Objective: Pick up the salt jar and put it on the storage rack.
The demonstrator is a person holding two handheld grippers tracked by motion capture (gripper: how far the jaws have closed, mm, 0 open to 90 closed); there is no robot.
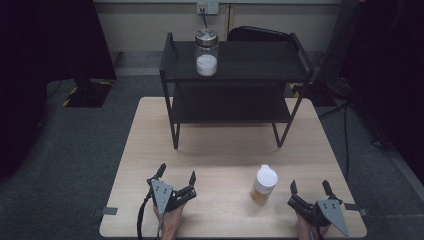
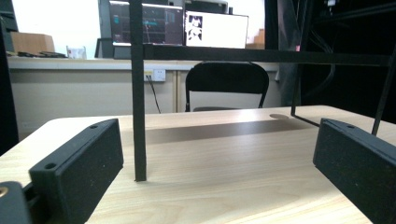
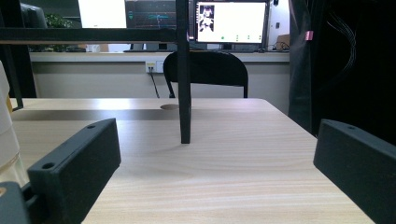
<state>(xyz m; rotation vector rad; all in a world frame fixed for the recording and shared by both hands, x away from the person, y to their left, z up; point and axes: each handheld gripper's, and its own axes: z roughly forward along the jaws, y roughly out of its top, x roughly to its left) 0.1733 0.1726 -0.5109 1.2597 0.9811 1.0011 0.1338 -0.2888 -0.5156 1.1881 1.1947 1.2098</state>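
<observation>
On the counter (image 1: 150, 150) we hold two grippers low in the high view. Our left gripper (image 1: 176, 175) sits at lower left of centre, jaws spread, nothing between them. Our right gripper (image 1: 310, 187) sits at lower right, jaws likewise spread and empty. Between them, nearer the right gripper but apart from it, stands a white-capped bottle (image 1: 263, 183) with amber contents, upright; we also see its edge at the far left of the right gripper view (image 3: 5, 135). Behind, in the upper middle, a black two-tier shelf (image 1: 250, 62) stands on the counter. On its top tier, toward the left, stands a glass jar (image 1: 206, 52) with a metal lid and white contents.
</observation>
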